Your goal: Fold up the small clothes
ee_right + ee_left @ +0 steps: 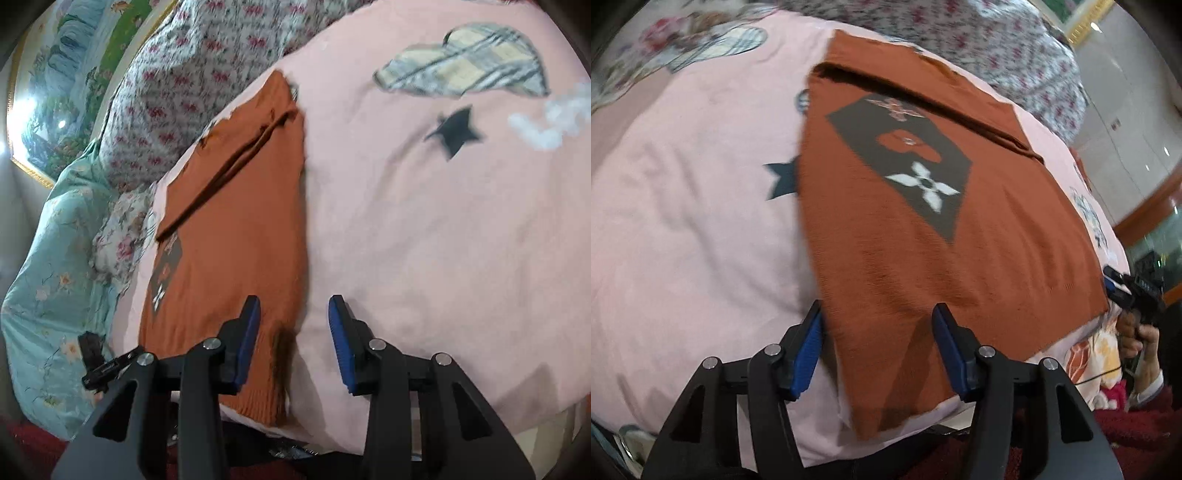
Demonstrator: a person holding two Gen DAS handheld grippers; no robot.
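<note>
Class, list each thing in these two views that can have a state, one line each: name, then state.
Orange sweater: lying flat on the bed, sleeve folded across its top, not gripped.
Left gripper: open, over the sweater's near corner.
Right gripper: open, over the sweater's other near corner.
Pink sheet: spread out under the sweater.

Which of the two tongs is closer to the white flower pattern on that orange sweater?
Left. The left tongs sit over the sweater's near hem, just below the white flower. The right tongs hover at the sweater's opposite side edge, farther from it.
</note>
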